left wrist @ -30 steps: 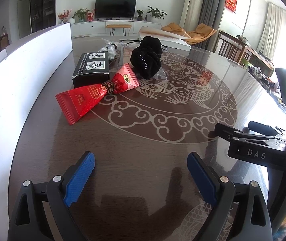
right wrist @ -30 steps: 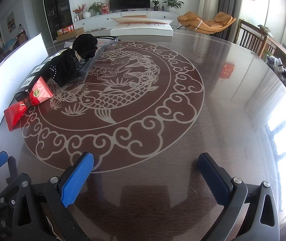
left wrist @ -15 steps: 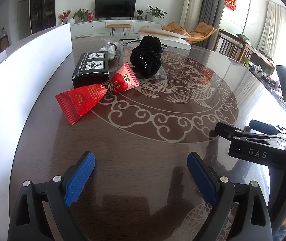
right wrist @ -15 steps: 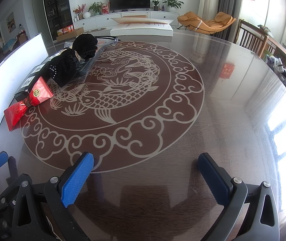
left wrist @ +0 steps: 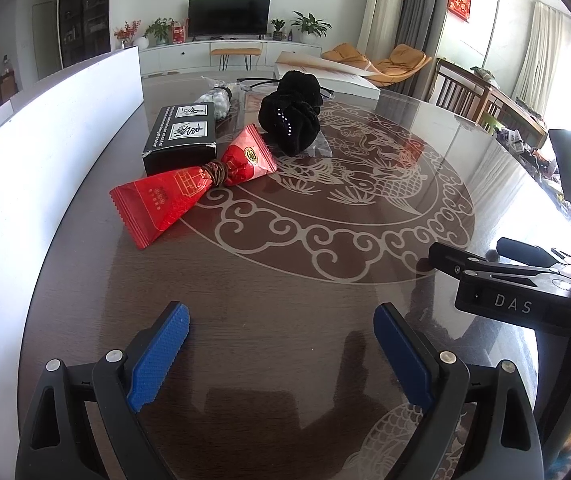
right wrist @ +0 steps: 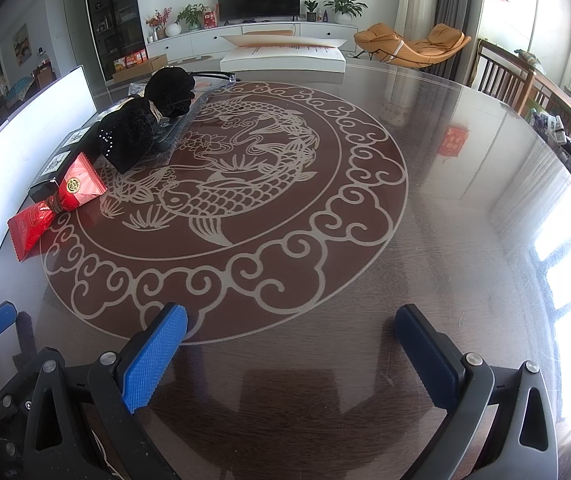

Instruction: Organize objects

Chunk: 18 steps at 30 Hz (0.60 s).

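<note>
A red foil packet (left wrist: 189,192) (right wrist: 57,204), cinched at its middle by a brown band, lies on the round glass-topped table (left wrist: 285,320). Behind it sits a black box (left wrist: 183,140) with white labels. A black fuzzy cloth bundle (left wrist: 291,120) (right wrist: 145,128) rests to the right of the box. A clear bag of white bits (left wrist: 217,100) and a pair of glasses (left wrist: 253,82) lie further back. My left gripper (left wrist: 281,320) hangs open over bare table, well short of the packet. My right gripper (right wrist: 291,328) is open too, with nothing between its fingers.
A white board (left wrist: 45,140) stands along the table's left side. A flat white box (right wrist: 285,56) lies at the far edge. The right gripper's body (left wrist: 505,292) shows at the right of the left wrist view. Chairs stand beyond the table's right.
</note>
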Each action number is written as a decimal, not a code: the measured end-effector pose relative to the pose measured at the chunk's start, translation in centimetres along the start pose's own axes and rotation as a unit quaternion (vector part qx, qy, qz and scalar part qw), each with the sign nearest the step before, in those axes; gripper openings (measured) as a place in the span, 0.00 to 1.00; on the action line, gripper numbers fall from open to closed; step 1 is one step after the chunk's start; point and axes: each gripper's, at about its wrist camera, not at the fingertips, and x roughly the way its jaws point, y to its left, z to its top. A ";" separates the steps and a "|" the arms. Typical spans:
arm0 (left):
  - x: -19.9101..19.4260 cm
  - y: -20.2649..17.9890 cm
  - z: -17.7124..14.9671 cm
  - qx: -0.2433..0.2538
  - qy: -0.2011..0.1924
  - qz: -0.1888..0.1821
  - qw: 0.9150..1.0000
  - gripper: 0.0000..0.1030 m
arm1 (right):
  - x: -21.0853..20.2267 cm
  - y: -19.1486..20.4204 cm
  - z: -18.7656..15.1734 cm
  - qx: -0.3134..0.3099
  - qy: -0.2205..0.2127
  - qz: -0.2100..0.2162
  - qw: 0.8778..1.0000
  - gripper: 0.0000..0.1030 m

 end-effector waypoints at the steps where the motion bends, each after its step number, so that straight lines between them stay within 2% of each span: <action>1: 0.0 0.0 0.0 0.000 0.000 0.000 1.000 0.91 | 0.0 0.0 0.0 0.000 0.000 0.000 1.000 1.00; 18: 0.0 0.2 0.0 -0.007 -0.005 -0.011 1.000 0.91 | 0.0 0.0 0.0 0.000 0.000 0.000 1.000 1.00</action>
